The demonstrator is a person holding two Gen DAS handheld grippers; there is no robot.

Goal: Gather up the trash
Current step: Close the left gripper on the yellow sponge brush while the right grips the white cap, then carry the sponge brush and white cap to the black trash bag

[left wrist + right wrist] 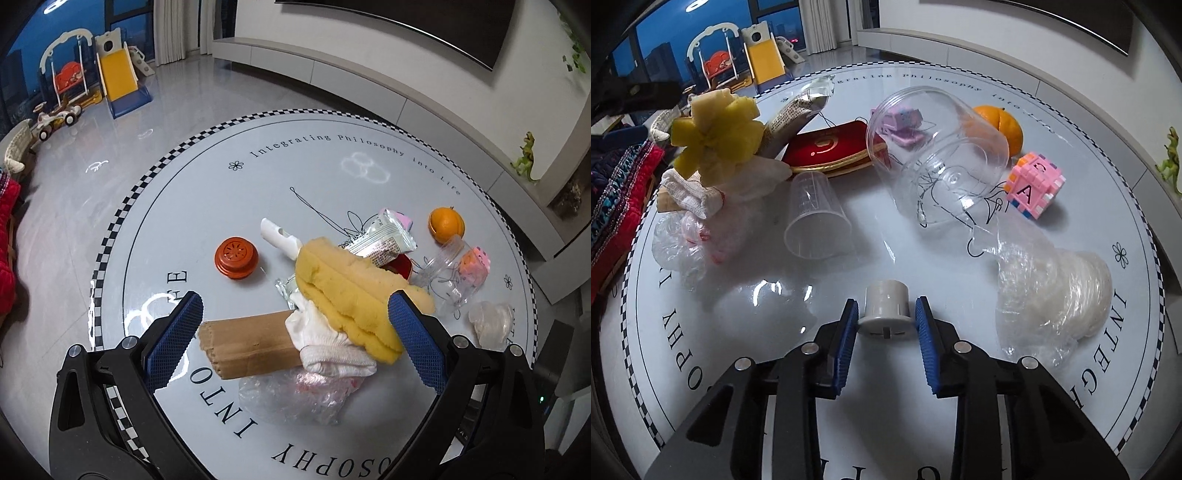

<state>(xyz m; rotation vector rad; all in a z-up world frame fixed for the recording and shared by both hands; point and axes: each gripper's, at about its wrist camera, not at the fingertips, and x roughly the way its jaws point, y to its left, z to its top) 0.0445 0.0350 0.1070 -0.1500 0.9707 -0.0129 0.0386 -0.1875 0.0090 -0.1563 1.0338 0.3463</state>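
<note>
The small grey cap (885, 308) sits at the near edge of the round table (1071, 122), right between the blue pads of the right gripper (886, 317), which look pressed narrow against its flange on both sides. I'd keep the squeeze square on that rim and lift straight up, clear of the crumpled plastic wrap (1056, 295) to the right. The left gripper (295, 332) hangs wide over the cardboard tube (247, 343) and yellow sponge (354, 291), holding nothing.
</note>
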